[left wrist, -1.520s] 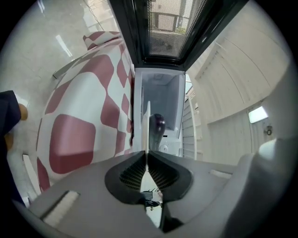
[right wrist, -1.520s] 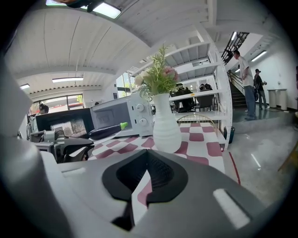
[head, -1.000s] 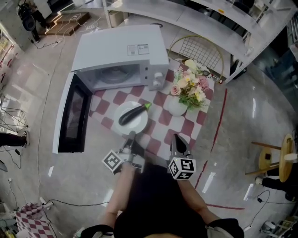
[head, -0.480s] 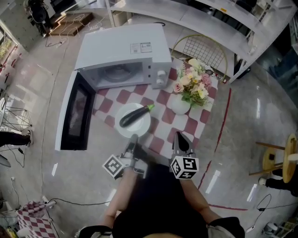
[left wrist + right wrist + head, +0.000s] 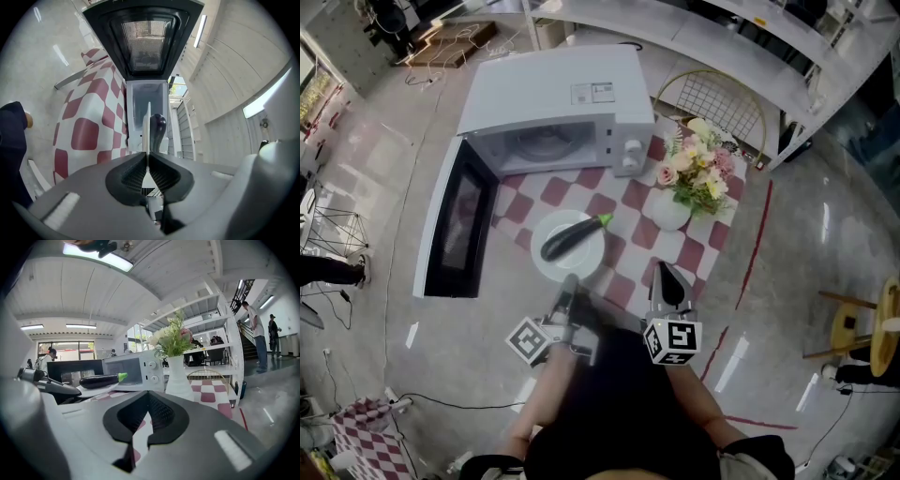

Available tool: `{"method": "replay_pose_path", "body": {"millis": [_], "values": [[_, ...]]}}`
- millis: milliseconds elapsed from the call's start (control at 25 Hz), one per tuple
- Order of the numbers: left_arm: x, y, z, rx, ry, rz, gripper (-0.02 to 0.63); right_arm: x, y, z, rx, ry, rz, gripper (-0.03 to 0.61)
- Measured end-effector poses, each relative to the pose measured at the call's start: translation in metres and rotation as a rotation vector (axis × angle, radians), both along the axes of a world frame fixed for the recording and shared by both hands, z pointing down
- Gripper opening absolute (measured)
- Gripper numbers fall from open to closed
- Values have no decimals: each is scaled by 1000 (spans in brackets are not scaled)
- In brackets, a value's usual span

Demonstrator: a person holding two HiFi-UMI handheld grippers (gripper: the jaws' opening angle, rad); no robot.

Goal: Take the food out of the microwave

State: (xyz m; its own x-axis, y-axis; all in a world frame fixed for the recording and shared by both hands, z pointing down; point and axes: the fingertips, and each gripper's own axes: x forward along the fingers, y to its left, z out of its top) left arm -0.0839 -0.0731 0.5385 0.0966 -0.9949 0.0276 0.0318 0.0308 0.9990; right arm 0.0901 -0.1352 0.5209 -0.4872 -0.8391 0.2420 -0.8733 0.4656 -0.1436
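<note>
The white microwave [image 5: 553, 94] sits at the back of the counter [image 5: 694, 253], and its dark-windowed door [image 5: 455, 234] is swung wide open to the left. Red-and-white checked cloth covers the counter. To the right of the microwave stands a white vase of flowers [image 5: 694, 178]. Out in front of the open oven, over the cloth, is the white plate [image 5: 572, 265]. The eggplant [image 5: 567, 239] lies across it, green stem end toward the vase. The left gripper [image 5: 569, 280] has its jaws pinched narrow on the plate's near rim. I can't tell whether the plate rests on the cloth or is just clear of it. The right gripper [image 5: 665, 270] is at the counter's near edge, jaws together, carrying nothing.
</note>
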Motion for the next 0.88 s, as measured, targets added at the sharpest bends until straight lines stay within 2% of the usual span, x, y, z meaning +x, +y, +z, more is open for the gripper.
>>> {"method": "replay_pose_path", "body": {"millis": [280, 880], "values": [[-10, 5, 0, 6, -8, -30, 25, -19, 8, -14, 40, 11, -46, -2], [-17, 6, 3, 0, 24, -48, 25, -36, 10, -15, 40, 31, -88, -2]]}}
